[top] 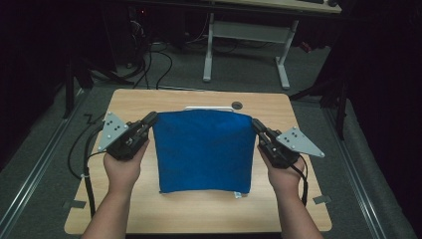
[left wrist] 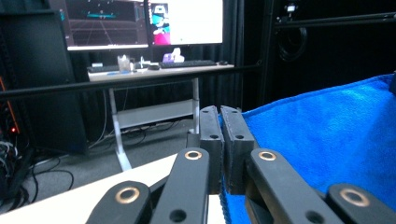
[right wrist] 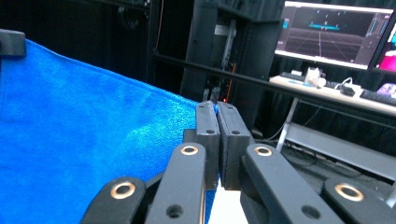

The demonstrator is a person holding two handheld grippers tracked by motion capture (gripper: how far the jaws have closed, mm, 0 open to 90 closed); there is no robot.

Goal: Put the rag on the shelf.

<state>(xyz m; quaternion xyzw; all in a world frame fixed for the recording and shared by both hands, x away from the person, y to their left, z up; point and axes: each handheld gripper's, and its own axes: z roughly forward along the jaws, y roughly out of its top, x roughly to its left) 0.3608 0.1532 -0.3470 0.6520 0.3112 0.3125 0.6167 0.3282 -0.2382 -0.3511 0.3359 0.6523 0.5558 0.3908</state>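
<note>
You had the blue towel (top: 203, 149) raised by its far corners — left tool (top: 149, 121) and right tool (top: 257, 124) each pinching one — near edge on the bench (top: 199, 211), any fold undone.

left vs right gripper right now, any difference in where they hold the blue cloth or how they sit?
The left gripper pinches the blue cloth at its far left corner; the right gripper pinches the far right corner. In the high view the left gripper angles up and rightward, the right gripper up and leftward, mirror poses. The left's grey plate sits at its outer left, the right's at its outer right. Shared: both jaws are shut on the cloth's top edge, which is stretched between them.
</note>
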